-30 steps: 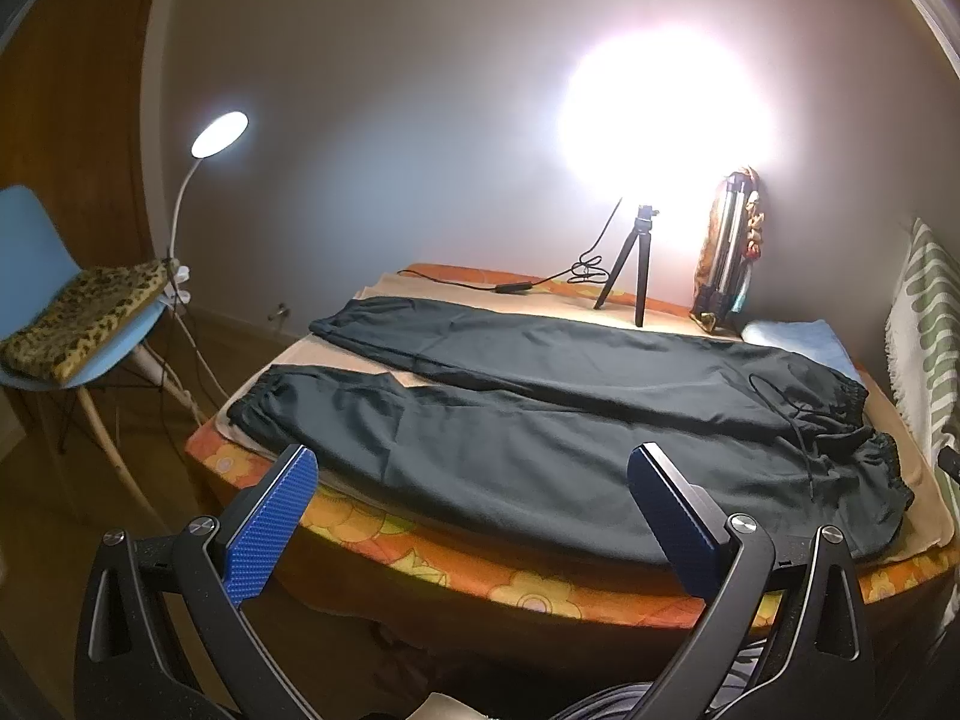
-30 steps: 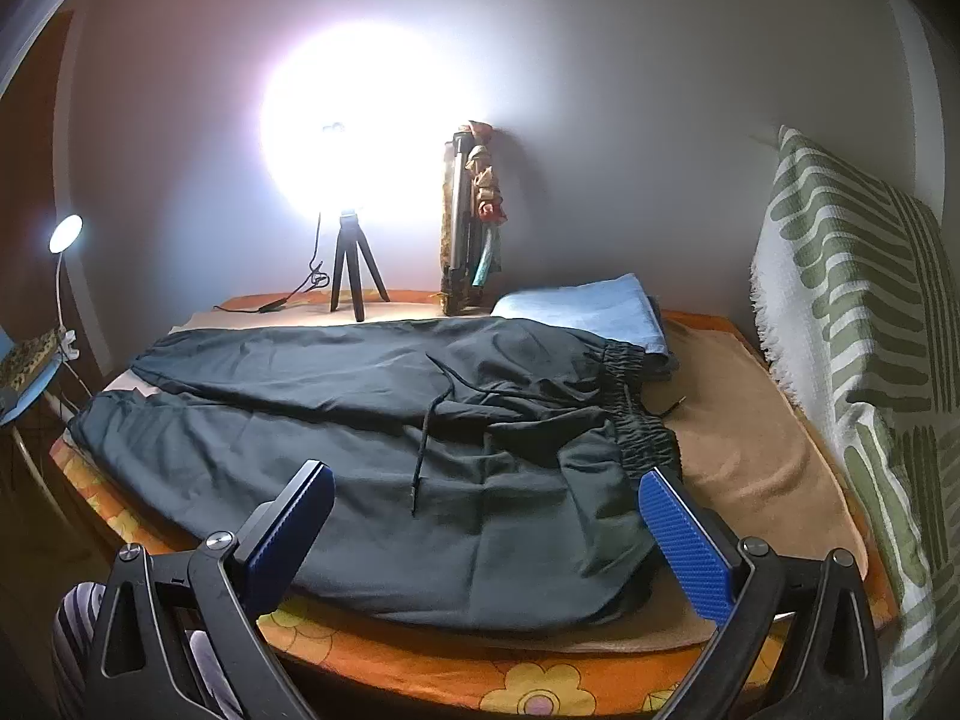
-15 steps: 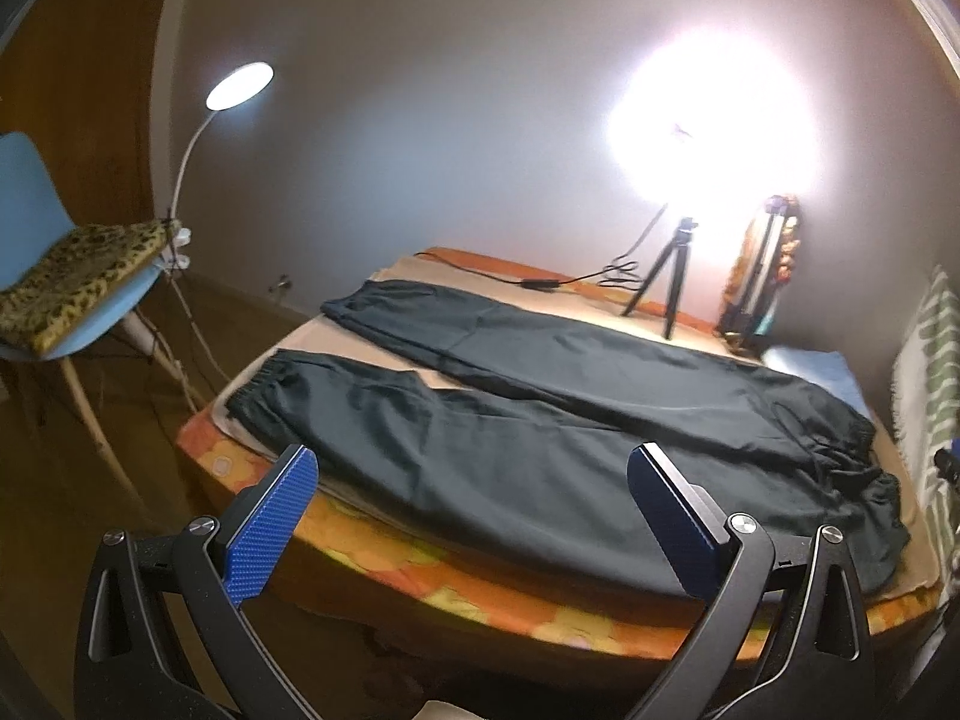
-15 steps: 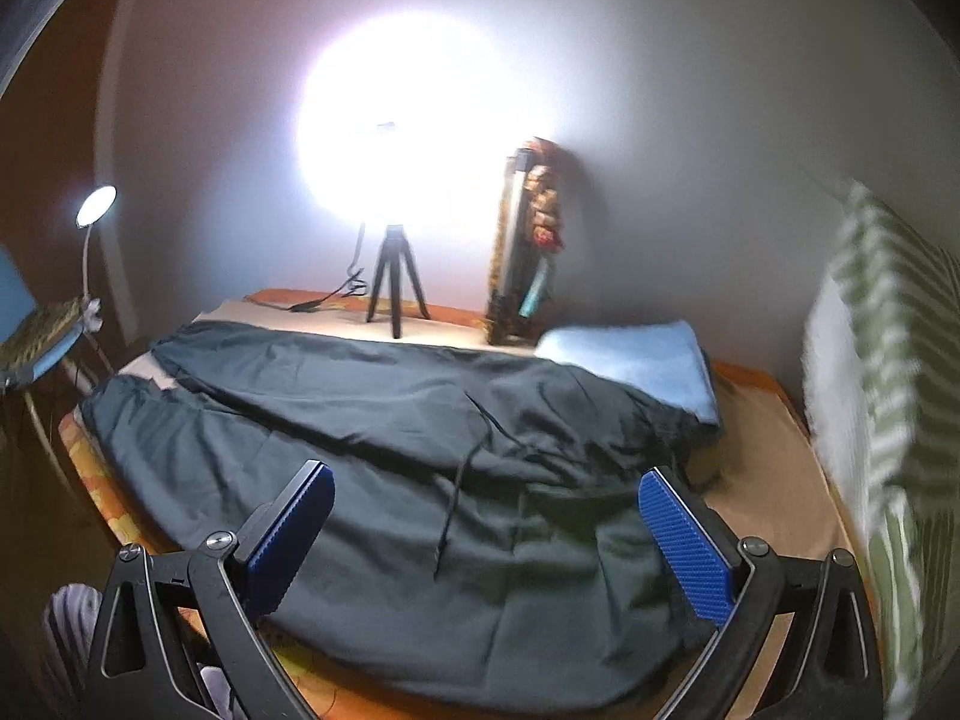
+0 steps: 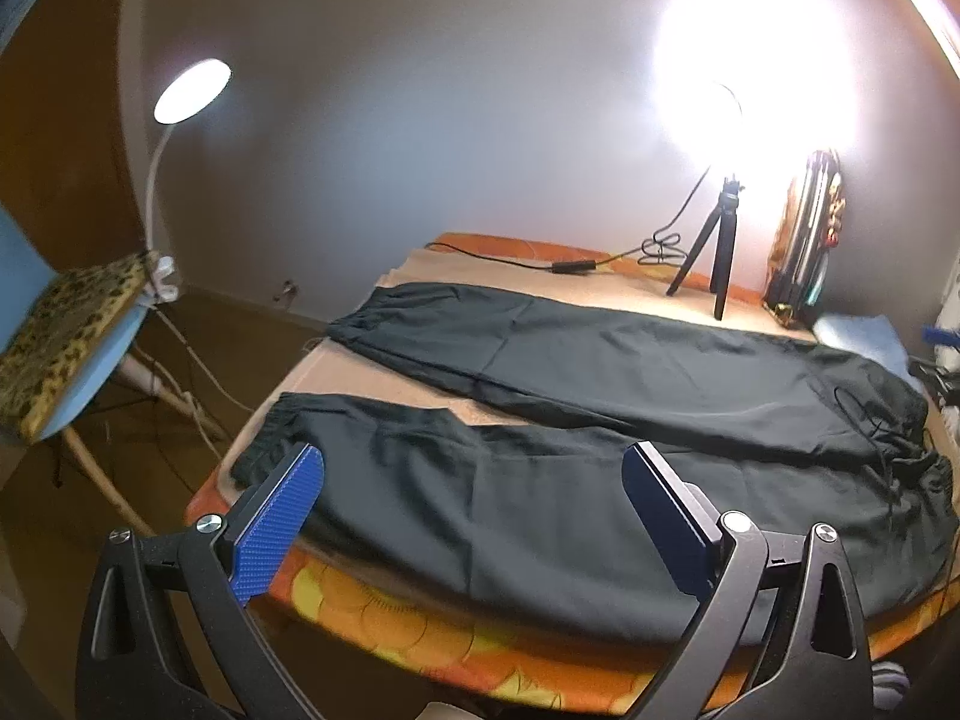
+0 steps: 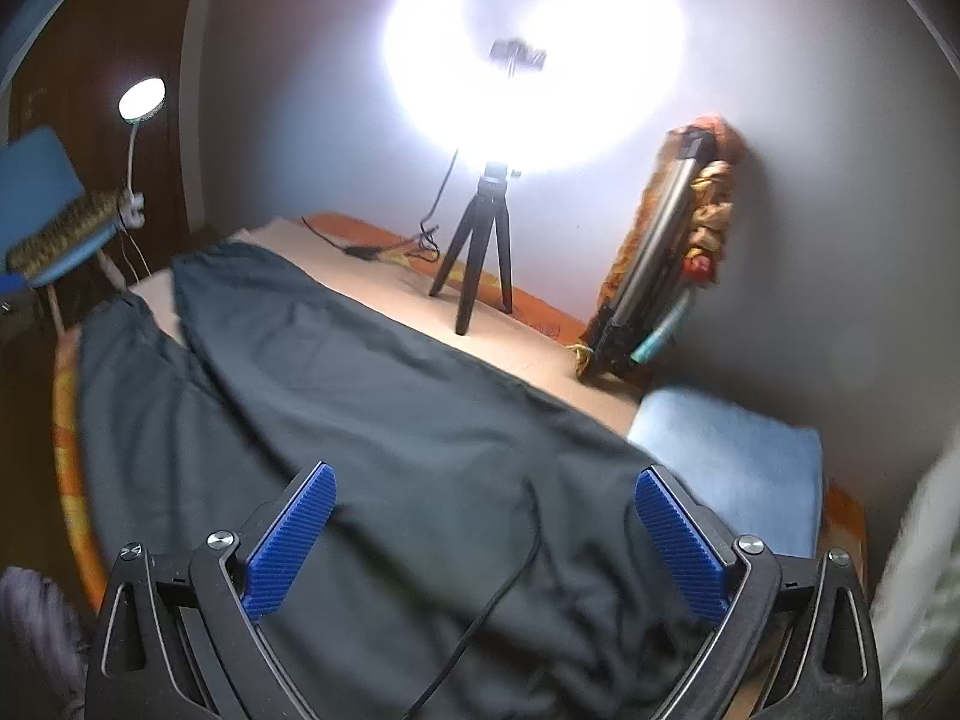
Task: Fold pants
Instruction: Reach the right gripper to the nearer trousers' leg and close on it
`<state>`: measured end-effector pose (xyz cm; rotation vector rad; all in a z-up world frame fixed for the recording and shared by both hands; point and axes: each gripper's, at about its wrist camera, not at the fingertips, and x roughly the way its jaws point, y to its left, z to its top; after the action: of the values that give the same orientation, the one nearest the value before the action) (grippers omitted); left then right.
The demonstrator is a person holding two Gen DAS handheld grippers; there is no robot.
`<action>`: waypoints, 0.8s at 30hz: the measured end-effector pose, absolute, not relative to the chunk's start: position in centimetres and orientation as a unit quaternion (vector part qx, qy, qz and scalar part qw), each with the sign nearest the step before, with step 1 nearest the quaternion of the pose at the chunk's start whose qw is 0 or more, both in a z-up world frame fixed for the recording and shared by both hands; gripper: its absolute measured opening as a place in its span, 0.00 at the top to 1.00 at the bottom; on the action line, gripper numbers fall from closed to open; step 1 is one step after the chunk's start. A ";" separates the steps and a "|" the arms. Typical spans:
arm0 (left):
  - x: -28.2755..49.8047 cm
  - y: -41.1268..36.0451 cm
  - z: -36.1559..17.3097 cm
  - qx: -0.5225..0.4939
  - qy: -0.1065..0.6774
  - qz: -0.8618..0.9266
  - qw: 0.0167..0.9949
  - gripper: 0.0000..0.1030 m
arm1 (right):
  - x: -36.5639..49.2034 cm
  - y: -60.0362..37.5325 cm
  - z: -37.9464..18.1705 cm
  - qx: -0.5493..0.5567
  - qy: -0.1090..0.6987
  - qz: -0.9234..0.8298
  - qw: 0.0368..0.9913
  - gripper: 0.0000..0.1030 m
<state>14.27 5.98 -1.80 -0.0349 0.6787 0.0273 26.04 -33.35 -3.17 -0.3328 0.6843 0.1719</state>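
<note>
Two grippers hang over a bed, each with its blue pads spread wide and nothing between them. Dark pants (image 5: pixel 600 420) lie flat on a tan blanket (image 5: pixel 420 267) that covers an orange flowered bedspread (image 5: pixel 390 606), the two legs stretched side by side with a strip of blanket showing between them toward the cuffs. The left gripper (image 5: pixel 468 510) sits low by the near leg, close to its gathered cuff. The right gripper (image 6: pixel 486 534) hovers above the waist end, where a black drawstring (image 6: pixel 510 576) trails across the cloth. A folded blue towel (image 6: pixel 732 456) lies just beside the waistband. Behind the pants, a ring light on a small tripod (image 6: pixel 480 252) glares against the wall, and a desk lamp (image 5: pixel 192 90) shines over a blue chair (image 5: pixel 90 372).
</note>
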 end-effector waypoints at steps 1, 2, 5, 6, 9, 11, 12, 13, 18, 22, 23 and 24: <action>14.9 5.9 -2.1 -0.017 0.338 0.012 0.941 0.03 | 27.1 -33.5 -3.6 -0.165 0.341 0.088 0.921 0.04; 15.5 5.8 -2.5 -0.017 0.344 0.011 0.939 0.03 | 28.4 -33.7 -4.1 -0.166 0.350 0.094 0.917 0.06; 17.6 5.4 -3.6 -0.020 0.361 0.005 0.932 0.03 | 32.3 -34.5 -5.7 -0.159 0.377 0.106 0.906 0.09; 18.4 5.3 -4.0 -0.022 0.367 0.002 0.930 0.04 | 33.5 -34.9 -6.2 -0.157 0.383 0.107 0.904 0.10; 20.4 5.2 -4.8 -0.031 0.381 -0.003 0.924 0.09 | 37.0 -36.0 -7.6 -0.148 0.399 0.107 0.899 0.12; 21.7 5.2 -5.3 -0.037 0.388 -0.005 0.921 0.11 | 39.1 -36.6 -8.3 -0.139 0.407 0.111 0.896 0.12; 22.2 5.2 -5.4 -0.037 0.391 -0.005 0.920 0.14 | 40.2 -36.8 -8.8 -0.137 0.412 0.114 0.894 0.12; 22.6 5.1 -5.6 -0.036 0.393 -0.006 0.919 0.15 | 41.5 -37.1 -9.5 -0.137 0.420 0.116 0.889 0.12; 24.8 5.2 -6.5 -0.040 0.407 -0.011 0.913 0.22 | 45.5 -37.6 -12.3 -0.141 0.452 0.124 0.872 0.11; 25.8 5.4 -7.0 -0.040 0.413 -0.011 0.910 0.26 | 47.5 -38.3 -14.8 -0.139 0.483 0.123 0.856 0.11; 26.0 5.5 -7.1 -0.039 0.414 -0.009 0.909 0.27 | 47.9 -38.5 -15.2 -0.132 0.490 0.125 0.853 0.11; 26.3 5.7 -7.2 -0.040 0.416 -0.007 0.909 0.28 | 48.1 -38.7 -15.5 -0.123 0.496 0.130 0.850 0.13</action>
<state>26.26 5.67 -7.23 -0.0824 0.8576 -0.0148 48.05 -38.72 -15.50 -0.2583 1.0454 0.2748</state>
